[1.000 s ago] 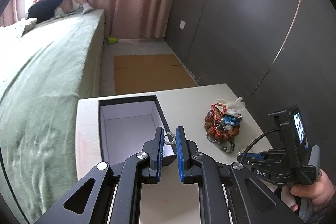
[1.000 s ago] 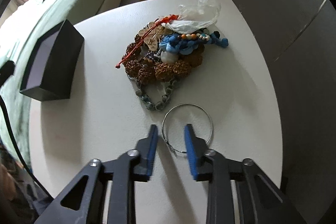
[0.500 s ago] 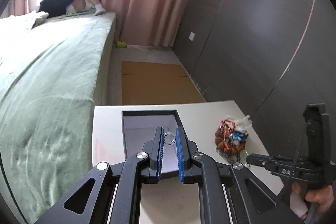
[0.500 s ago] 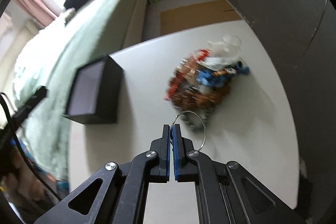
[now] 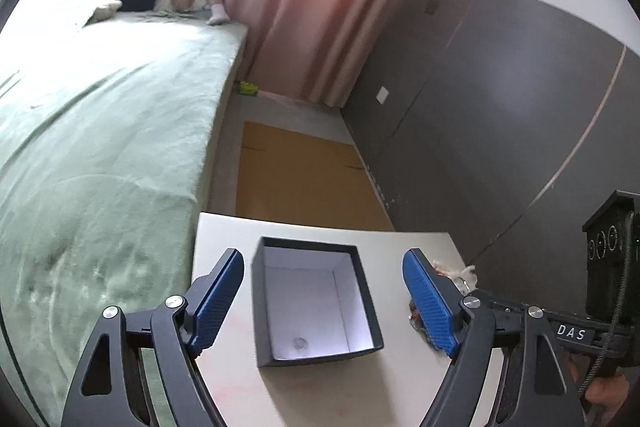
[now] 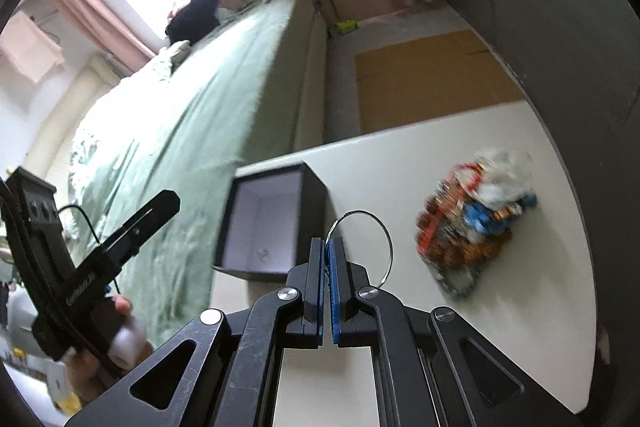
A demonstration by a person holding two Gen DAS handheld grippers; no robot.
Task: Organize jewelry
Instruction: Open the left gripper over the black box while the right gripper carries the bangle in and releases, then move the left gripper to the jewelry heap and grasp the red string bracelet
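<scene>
My left claw point(image 5: 323, 301) gapes wide over one black box point(image 5: 316, 303) holding one small ring point(image 5: 300, 342), my right claw point(image 6: 328, 259) pinches one wire hoop point(image 6: 384, 231), one jewelry heap point(image 6: 476, 223) at three o'clock on the white table point(image 6: 400, 187) beside a green bed point(image 5: 92, 147).

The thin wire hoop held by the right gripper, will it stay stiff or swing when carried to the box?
The hoop probably keeps its round shape, since it stands out unsupported. Pinched only at its edge by the right gripper, it may pivot. It looks very light.

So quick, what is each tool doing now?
Left tool: open, holding nothing.
Right tool: closed on the thin silver wire bangle.
</scene>
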